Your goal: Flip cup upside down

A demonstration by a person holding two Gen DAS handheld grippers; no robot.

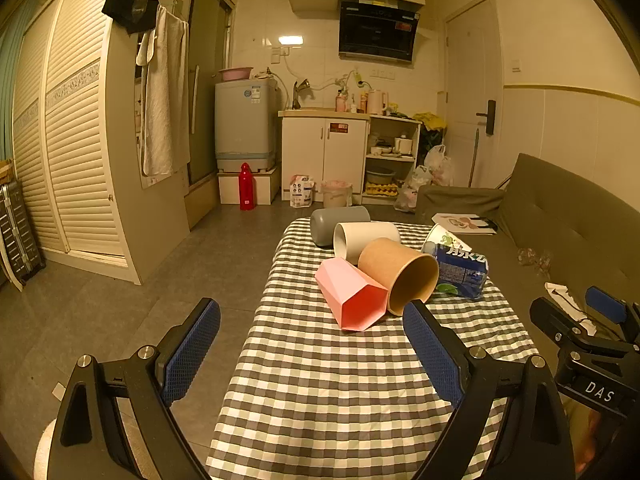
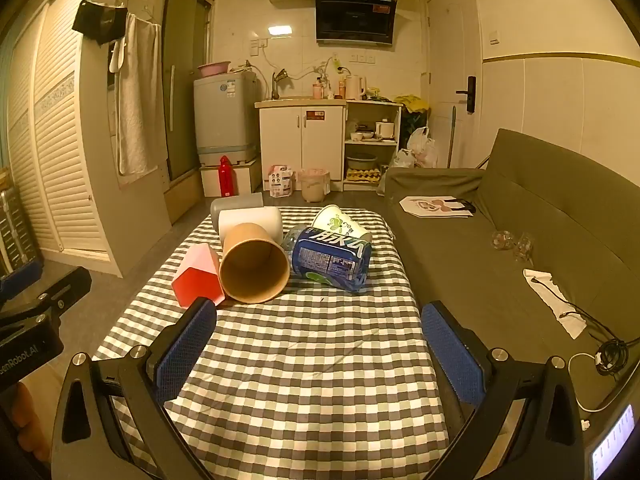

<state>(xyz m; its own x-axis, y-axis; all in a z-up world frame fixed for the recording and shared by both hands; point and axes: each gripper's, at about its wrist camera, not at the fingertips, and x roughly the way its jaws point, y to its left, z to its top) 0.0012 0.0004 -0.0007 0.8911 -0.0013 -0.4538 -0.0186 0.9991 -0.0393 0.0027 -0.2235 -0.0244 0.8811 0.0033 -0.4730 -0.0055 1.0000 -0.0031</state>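
Note:
Several cups lie on their sides on the checkered table (image 1: 340, 380) (image 2: 312, 360): a pink faceted cup (image 1: 352, 294) (image 2: 198, 274), a brown paper cup (image 1: 398, 274) (image 2: 254, 264), a white cup (image 1: 366, 238) (image 2: 250, 220), a grey cup (image 1: 340, 224) (image 2: 236, 204) and a printed paper cup (image 1: 444, 240) (image 2: 340, 224). A blue plastic bottle (image 1: 462, 274) (image 2: 332, 260) lies beside them. My left gripper (image 1: 312, 344) is open and empty, short of the pink cup. My right gripper (image 2: 320, 344) is open and empty, near the table's middle; it also shows in the left wrist view (image 1: 580, 320).
A green sofa (image 2: 520, 240) runs along the table's right side with a tote bag (image 2: 436, 206), glasses (image 2: 512, 242) and a cable (image 2: 600, 344) on it. Bare floor (image 1: 120, 300) lies left of the table. Kitchen cabinets (image 1: 324, 156) and a washing machine (image 1: 244, 124) stand at the far wall.

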